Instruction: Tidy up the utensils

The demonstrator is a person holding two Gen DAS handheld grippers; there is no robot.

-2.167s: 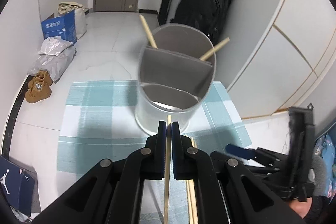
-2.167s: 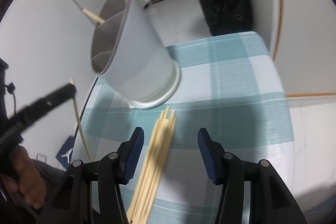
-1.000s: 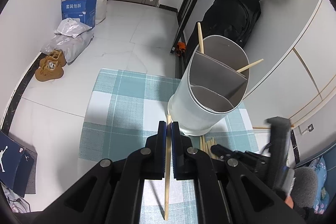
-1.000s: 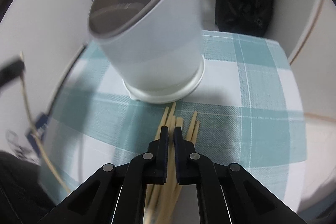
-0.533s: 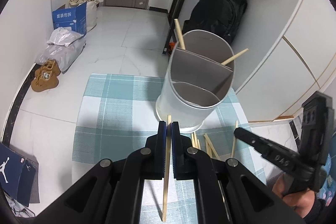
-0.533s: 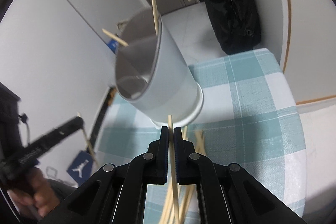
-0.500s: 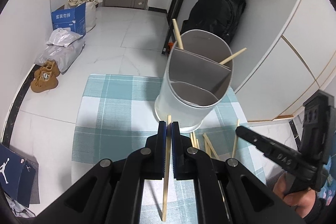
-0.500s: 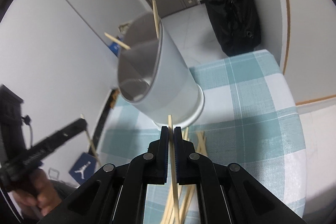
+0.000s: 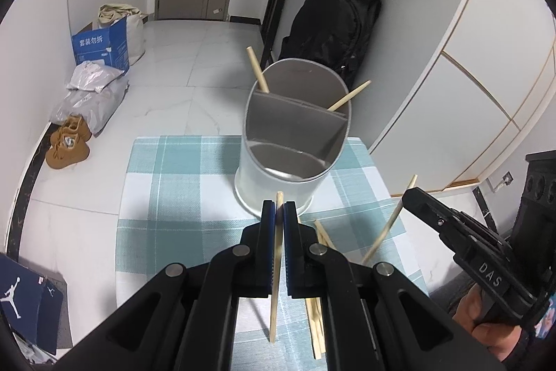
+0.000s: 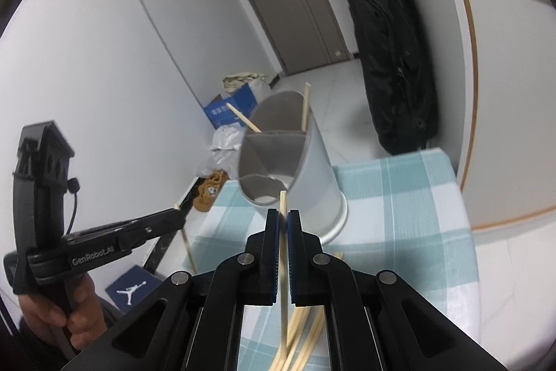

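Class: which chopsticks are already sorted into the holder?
The two chopsticks leaning in the grey holder's rear compartment; the others lie on the checked cloth or are gripped.

Both wrist cams angled down, close, sharing utensil holder (image 9: 293, 141)

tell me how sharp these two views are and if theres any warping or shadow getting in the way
Left wrist view: sharp throughout; the fisheye bends the wall panels at right, and the holder casts a soft shadow on the checked cloth. Right wrist view: softer and dimmer, strong curving of the door and black bag; the chopstick in the right gripper stays readable.
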